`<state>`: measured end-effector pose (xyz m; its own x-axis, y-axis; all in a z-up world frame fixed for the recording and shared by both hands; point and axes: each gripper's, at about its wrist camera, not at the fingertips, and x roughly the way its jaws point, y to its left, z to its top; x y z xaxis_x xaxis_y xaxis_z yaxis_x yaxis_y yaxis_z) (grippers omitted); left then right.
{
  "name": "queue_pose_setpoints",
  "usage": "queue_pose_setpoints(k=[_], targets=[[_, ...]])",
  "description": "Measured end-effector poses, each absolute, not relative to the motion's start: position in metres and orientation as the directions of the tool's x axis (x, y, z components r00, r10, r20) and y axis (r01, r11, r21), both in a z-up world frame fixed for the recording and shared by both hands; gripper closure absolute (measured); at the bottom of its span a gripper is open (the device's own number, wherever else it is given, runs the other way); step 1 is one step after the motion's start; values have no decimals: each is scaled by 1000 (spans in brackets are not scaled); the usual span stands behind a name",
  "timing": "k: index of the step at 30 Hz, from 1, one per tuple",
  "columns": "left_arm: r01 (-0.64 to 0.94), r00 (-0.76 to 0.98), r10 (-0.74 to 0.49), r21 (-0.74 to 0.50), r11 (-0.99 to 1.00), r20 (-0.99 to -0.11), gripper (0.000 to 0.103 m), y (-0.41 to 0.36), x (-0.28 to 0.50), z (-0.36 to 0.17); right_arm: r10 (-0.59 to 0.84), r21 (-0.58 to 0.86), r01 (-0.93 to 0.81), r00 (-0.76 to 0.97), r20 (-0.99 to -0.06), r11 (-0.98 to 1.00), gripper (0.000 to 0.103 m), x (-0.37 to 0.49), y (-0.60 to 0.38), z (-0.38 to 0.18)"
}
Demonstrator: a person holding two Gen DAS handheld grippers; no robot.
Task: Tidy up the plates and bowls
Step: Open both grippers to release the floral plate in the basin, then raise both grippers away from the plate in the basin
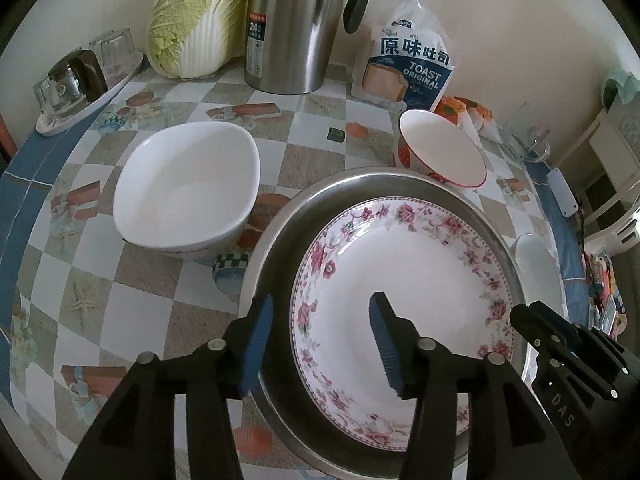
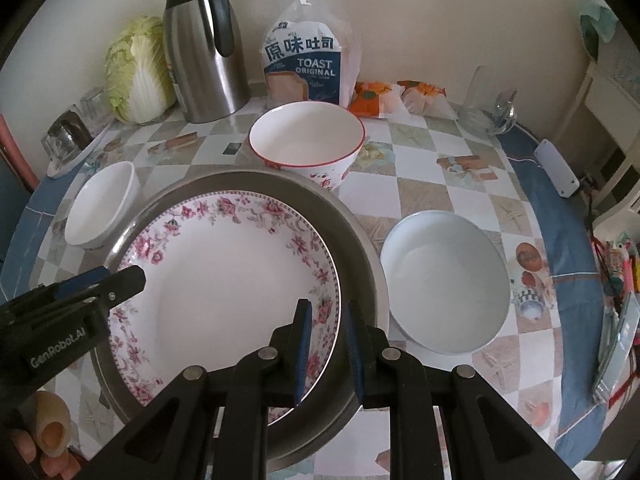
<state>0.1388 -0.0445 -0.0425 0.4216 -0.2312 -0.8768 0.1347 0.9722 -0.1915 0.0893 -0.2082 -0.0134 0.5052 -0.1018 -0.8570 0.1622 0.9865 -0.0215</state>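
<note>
We saw the round white china plate with a pink floral rim [image 1: 404,296] lying flat, face up, inside the wide shallow steel basin [image 1: 280,236] at the near middle of the checked table [image 1: 132,280]; being round, it had no long axis, and its hollow faced upward. Our left gripper [image 1: 320,340] stood released, its blue fingers [image 1: 256,344] astride the plate's left rim without pressing; our right gripper [image 2: 326,354] straddled the right rim, fingers narrow, and we could not tell whether they gripped it. We judged the plate stiff, glazed, slippery and breakable, best taken at the rim from both sides. The square white bowl [image 1: 188,184] sat left, the red-rimmed bowl [image 2: 308,140] far, the pale round bowl [image 2: 444,280] right.
</note>
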Motion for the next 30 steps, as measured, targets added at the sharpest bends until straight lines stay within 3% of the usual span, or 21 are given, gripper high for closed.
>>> queue_pose_setpoints(k=[4, 5, 6, 8, 9, 13, 16, 18, 22, 26, 30], targets=[[124, 428, -207, -170, 978, -880, 49, -44, 137, -40, -112, -28, 174, 496, -861, 984, 69, 88, -211, -14], [125, 432, -200, -161, 979, -879, 45, -44, 137, -39, -113, -28, 176, 494, -862, 984, 62, 88, -211, -15], [124, 436, -197, -158, 980, -878, 32, -44, 136, -38, -113, -27, 178, 491, -864, 984, 56, 88, -212, -15], [123, 449, -191, -151, 981, -873, 22, -44, 135, -35, -109, -23, 178, 489, -865, 984, 50, 88, -213, -16], [120, 460, -183, -144, 982, -869, 22, -44, 135, -34, -105, -19, 176, 491, -865, 984, 43, 88, -213, -16], [102, 475, -161, -128, 987, -865, 20, -40, 134, -31, -95, -10, 172, 496, -863, 985, 34, 88, -213, -17], [90, 478, -148, -119, 989, -866, 13, -38, 135, -32, -91, -4, 174, 498, -862, 985, 30, 88, -215, -17], [91, 480, -138, -107, 990, -866, 13, -38, 135, -32, -87, 2, 176, 498, -863, 984, 21, 87, -216, -18], [93, 473, -138, -106, 990, -870, 13, -38, 136, -33, -75, 11, 166, 503, -861, 986, 18, 88, -215, -18], [89, 479, -134, -104, 991, -868, 13, -37, 135, -33, -60, 20, 148, 520, -852, 989, 1, 87, -214, -17], [88, 482, -137, -108, 990, -865, 13, -36, 135, -33, -55, 33, 153, 534, -844, 988, 0, 86, -216, -15]])
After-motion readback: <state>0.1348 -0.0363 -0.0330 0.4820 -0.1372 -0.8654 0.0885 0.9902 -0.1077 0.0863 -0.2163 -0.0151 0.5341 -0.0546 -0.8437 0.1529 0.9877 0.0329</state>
